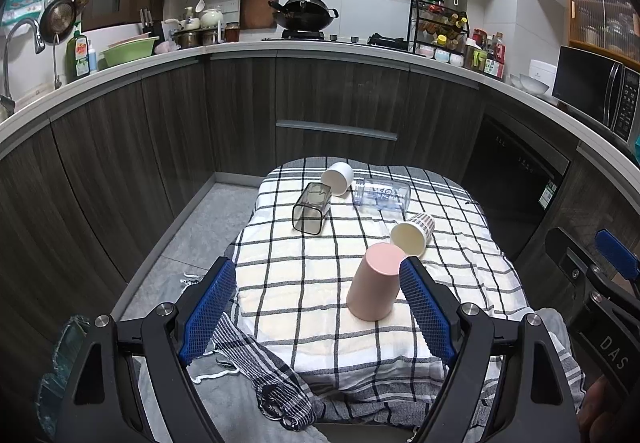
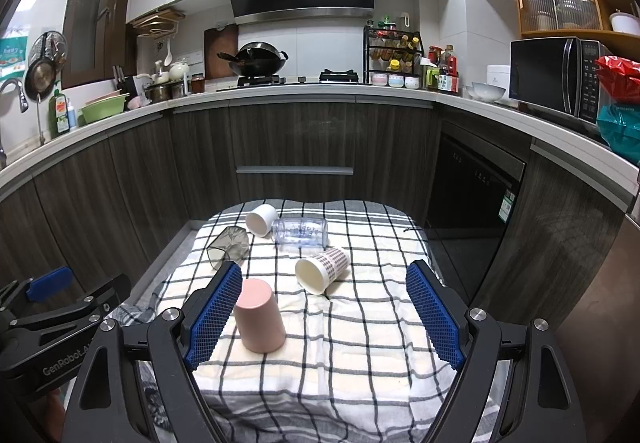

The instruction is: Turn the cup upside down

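A pink cup stands upside down on the checked cloth, near the front. Behind it lie on their sides a patterned paper cup, a clear glass cup with print, a white cup and a dark square translucent cup. My left gripper is open and empty; the pink cup stands just inside its right finger. My right gripper is open and empty, with the pink cup beside its left finger.
The cloth covers a small table standing on a grey tiled floor. Dark wood cabinets and a dishwasher surround it closely. The right gripper's body shows at the left view's right edge; the left gripper's body shows in the right view.
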Demonstrator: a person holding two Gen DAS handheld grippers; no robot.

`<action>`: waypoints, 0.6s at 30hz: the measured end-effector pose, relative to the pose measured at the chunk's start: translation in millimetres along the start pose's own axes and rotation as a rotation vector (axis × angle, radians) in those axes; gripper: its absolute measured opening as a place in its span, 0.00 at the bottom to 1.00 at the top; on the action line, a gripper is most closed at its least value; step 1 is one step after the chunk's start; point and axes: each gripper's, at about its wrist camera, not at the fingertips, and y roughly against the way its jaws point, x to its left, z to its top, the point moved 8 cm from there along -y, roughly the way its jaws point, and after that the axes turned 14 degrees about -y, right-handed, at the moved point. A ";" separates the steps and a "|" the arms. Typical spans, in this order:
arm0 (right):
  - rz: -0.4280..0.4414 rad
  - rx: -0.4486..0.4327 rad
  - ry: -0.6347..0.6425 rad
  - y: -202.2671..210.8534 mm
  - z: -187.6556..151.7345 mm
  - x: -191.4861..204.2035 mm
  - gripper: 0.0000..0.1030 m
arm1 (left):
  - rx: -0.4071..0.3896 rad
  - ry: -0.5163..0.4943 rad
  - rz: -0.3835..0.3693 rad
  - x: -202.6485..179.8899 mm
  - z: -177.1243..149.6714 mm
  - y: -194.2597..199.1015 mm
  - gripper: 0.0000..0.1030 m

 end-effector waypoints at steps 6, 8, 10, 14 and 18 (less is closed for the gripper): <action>0.000 0.000 0.001 -0.1 -0.4 0.0 0.82 | 0.001 -0.001 -0.003 0.2 -0.8 -0.1 0.82; 0.000 0.000 0.000 0.0 -0.5 -0.1 0.82 | 0.002 -0.001 -0.002 0.3 -1.3 -0.4 0.82; 0.000 0.001 0.000 -0.1 -0.5 0.0 0.82 | 0.002 -0.001 -0.003 0.2 -1.3 -0.3 0.82; 0.000 0.001 0.000 -0.1 -0.7 -0.2 0.82 | 0.003 -0.001 -0.002 0.8 -1.9 -0.7 0.82; -0.001 0.000 0.000 0.0 -0.8 -0.3 0.82 | 0.008 0.000 -0.010 0.6 -2.9 -1.6 0.82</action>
